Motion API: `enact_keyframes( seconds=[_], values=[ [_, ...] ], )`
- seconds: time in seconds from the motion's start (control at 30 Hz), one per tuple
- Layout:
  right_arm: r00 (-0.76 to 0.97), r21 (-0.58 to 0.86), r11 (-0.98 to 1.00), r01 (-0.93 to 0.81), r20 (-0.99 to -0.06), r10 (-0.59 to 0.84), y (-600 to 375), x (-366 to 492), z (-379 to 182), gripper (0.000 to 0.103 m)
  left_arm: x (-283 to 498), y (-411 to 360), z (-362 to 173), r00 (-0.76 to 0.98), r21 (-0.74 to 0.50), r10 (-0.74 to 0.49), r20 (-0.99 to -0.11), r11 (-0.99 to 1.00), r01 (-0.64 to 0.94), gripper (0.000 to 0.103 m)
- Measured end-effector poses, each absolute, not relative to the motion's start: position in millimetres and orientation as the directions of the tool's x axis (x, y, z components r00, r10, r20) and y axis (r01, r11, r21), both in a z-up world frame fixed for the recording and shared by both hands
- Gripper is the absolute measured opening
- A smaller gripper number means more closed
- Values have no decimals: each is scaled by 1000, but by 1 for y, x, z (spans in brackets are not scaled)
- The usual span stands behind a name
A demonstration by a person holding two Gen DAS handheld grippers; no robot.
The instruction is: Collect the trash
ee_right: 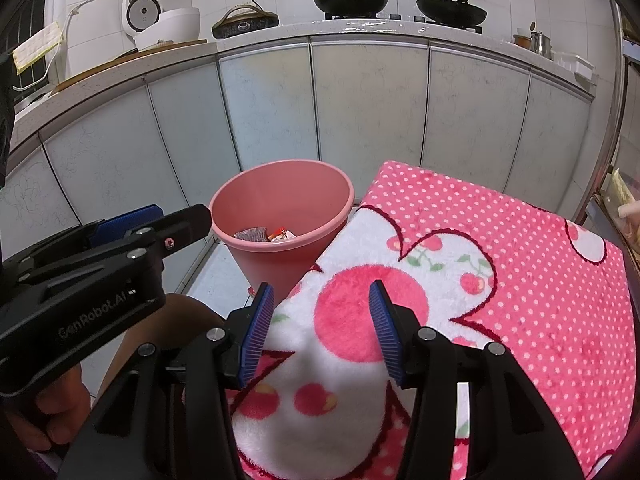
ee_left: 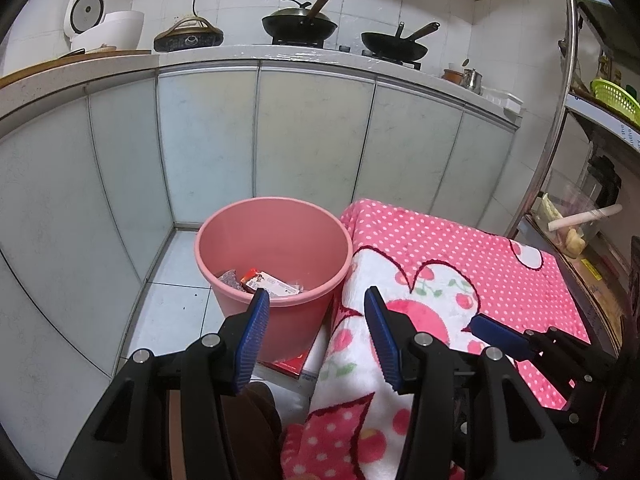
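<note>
A pink plastic bin (ee_left: 276,252) stands on the floor beside the blanket-covered table; it also shows in the right wrist view (ee_right: 280,208). Several wrappers (ee_left: 260,280) lie in its bottom, also seen in the right wrist view (ee_right: 266,235). My left gripper (ee_left: 316,312) is open and empty, just in front of the bin's near rim. My right gripper (ee_right: 320,304) is open and empty, over the near left part of the blanket (ee_right: 480,280). The right gripper's fingers (ee_left: 500,336) show at the right of the left wrist view; the left gripper (ee_right: 132,220) shows at the left of the right wrist view.
A pink polka-dot blanket (ee_left: 460,264) with cherry prints covers the table. Grey cabinet doors (ee_left: 208,140) and a counter with woks (ee_left: 300,26), a rice cooker (ee_left: 104,28) and a pot lid run behind. A shelf with a green basket (ee_left: 614,98) stands at the right. A red-edged box (ee_left: 296,364) lies under the bin.
</note>
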State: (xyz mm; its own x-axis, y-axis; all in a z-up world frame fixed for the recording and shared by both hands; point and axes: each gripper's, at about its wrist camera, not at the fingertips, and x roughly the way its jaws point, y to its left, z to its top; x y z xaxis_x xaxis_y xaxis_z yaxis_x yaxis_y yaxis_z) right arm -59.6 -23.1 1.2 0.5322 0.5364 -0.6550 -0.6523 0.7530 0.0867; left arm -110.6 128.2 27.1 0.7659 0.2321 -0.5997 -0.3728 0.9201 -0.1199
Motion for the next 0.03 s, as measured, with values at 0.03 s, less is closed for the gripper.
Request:
enact_keyframes(
  seconds=[0.03],
  values=[
    [532,87,753,-652,-655,536,-23,-60,1,50,-111,128,27,766,-120,231,-599,920,-372,49]
  ],
)
